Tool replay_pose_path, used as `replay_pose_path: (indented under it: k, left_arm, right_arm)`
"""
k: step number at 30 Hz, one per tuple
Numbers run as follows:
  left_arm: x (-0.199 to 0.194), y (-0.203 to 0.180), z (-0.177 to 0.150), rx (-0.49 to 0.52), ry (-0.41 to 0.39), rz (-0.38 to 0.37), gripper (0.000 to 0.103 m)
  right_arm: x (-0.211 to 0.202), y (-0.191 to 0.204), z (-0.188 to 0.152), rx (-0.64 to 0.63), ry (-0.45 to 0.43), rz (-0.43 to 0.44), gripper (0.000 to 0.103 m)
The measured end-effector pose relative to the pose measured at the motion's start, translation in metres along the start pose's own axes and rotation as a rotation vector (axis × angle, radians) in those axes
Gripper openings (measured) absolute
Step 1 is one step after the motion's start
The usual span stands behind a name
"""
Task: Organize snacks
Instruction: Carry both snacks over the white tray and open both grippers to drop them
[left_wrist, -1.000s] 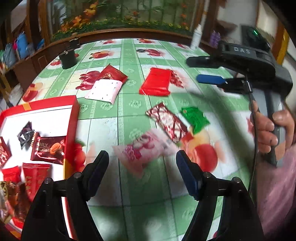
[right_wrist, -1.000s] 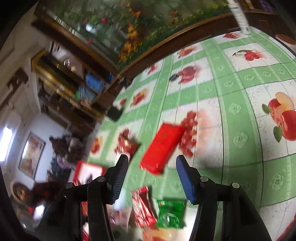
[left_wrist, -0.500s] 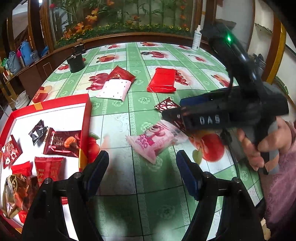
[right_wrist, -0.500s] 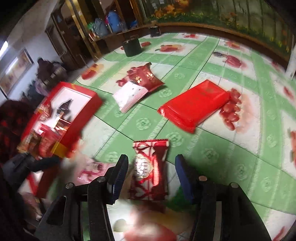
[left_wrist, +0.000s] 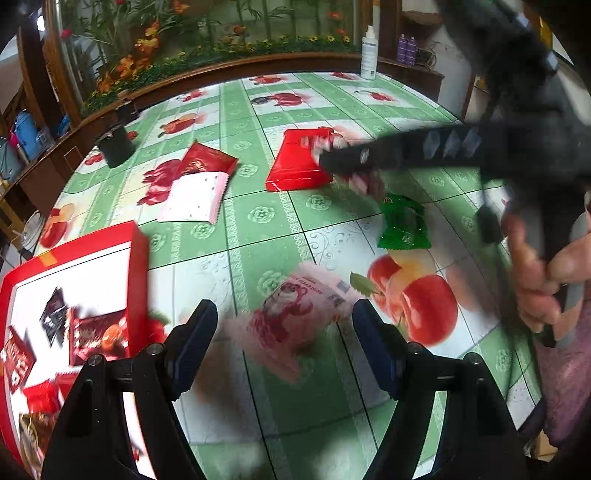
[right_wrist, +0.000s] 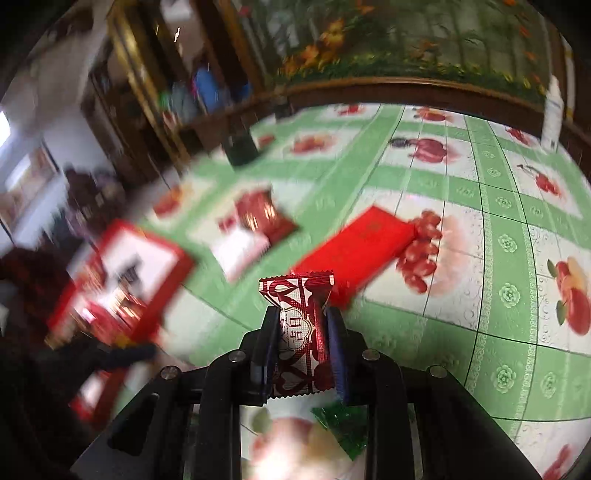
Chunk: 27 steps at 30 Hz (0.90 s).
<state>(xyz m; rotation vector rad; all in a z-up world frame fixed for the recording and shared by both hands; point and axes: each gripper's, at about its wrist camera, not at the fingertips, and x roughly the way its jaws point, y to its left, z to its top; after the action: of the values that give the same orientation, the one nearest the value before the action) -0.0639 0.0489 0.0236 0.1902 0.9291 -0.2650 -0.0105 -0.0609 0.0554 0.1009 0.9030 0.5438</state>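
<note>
A green fruit-print cloth covers the tabletop (left_wrist: 258, 229), with a wooden rail and a flower display behind it. Take the red box (left_wrist: 138, 266) as your landmark: it sits at the near left edge of the cloth, already holding several wrapped snacks.

Your right claw (right_wrist: 302, 328) is closed on a red-and-white candy wrapper (right_wrist: 301, 321), gripped across its middle with both crimped ends sticking out, lifted off the cloth to the right of the red box. Your left claw (left_wrist: 282, 332) stands wide open and holds nothing; a pink snack packet (left_wrist: 295, 314) lies on the cloth between its fingers, just right of the red box.

Loose on the cloth beyond the box are a white packet (left_wrist: 194, 199) with a dark red packet (left_wrist: 207, 160) touching it, a flat red pack (left_wrist: 299, 166) further right, and a green candy (left_wrist: 402, 223) right of that.

You appear to be mid-carry with the candy. The next move calls for swinging the right claw left over the box's white floor, lowering and releasing there without hitting the box wall. The left claw looks set to close on the pink packet; drop lower first, since it is flat and soft.
</note>
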Motion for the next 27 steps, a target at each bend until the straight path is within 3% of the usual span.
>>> replay_pose_path:
  k: [4, 7, 9, 11, 14, 27]
  left_arm:
    - [0.015, 0.000, -0.001, -0.002, 0.028, -0.002, 0.076]
    - [0.014, 0.002, -0.002, -0.029, 0.021, -0.026, 0.075]
    - [0.014, 0.002, -0.002, -0.037, 0.020, -0.032, 0.067]
    - [0.012, 0.003, -0.002, -0.047, 0.011, -0.036, 0.052]
    - [0.010, 0.001, -0.003, -0.051, 0.003, -0.039, 0.037]
    - [-0.003, -0.006, -0.007, -0.107, -0.037, -0.081, 0.033]
  right_arm:
    - [-0.004, -0.025, 0.008, 0.145, -0.019, 0.076, 0.026]
    - [-0.002, -0.041, 0.009, 0.226, -0.009, 0.087, 0.026]
    - [0.001, -0.047, 0.008, 0.256, 0.008, 0.075, 0.026]
    - [0.003, -0.046, 0.007, 0.260, 0.018, 0.076, 0.026]
    - [0.001, -0.043, 0.006, 0.247, 0.007, 0.074, 0.026]
    - [0.005, -0.045, 0.005, 0.255, 0.019, 0.079, 0.026]
